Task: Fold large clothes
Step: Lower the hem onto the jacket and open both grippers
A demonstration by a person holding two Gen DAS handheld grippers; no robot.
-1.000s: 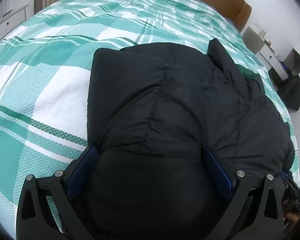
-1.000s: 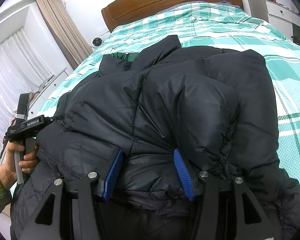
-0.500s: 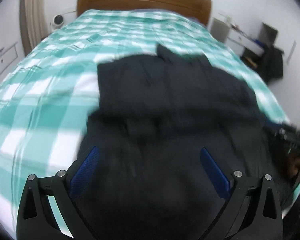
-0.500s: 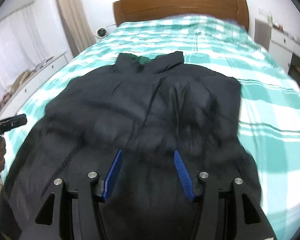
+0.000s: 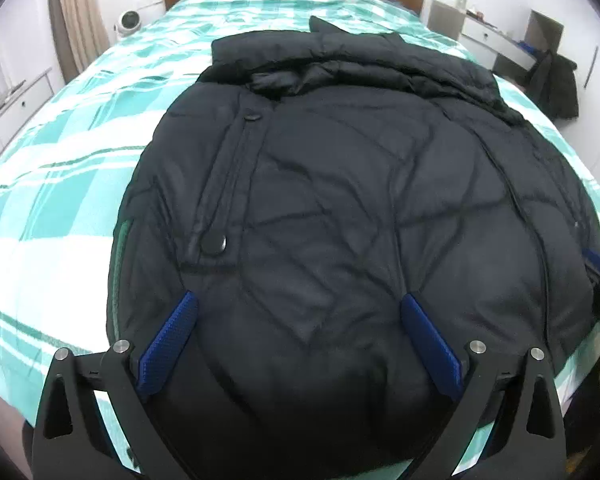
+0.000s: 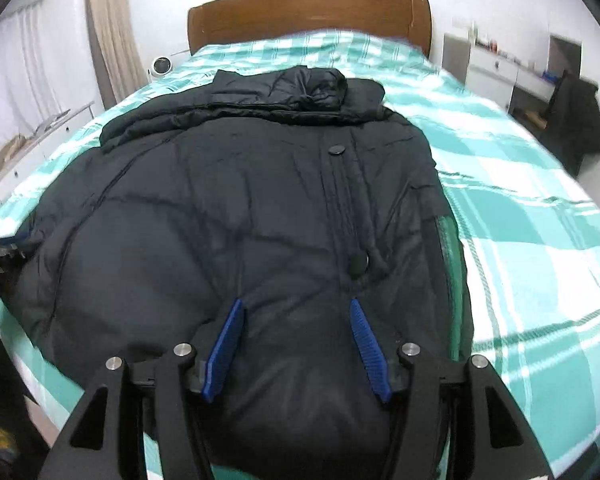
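A large black padded jacket (image 5: pixel 340 200) lies spread on the bed, collar toward the headboard, front placket with snap buttons facing up; it also shows in the right wrist view (image 6: pixel 240 208). My left gripper (image 5: pixel 300 304) is open wide, its blue pads on either side of the puffy hem fabric at the near edge. My right gripper (image 6: pixel 296 308) is partly open, with hem fabric bulging between its blue pads. Whether either pair of pads presses the fabric is unclear.
The bed has a green and white checked cover (image 5: pixel 60 168) and a wooden headboard (image 6: pixel 308 12). A white desk with a dark garment on a chair (image 6: pixel 576 116) stands at the right. Curtains (image 6: pixel 112 40) and a small white fan (image 6: pixel 161 67) are at the left.
Both grippers pulled back toward the foot of the bed and the views levelled. The bunched jacket now lies stretched flat, its front facing up.
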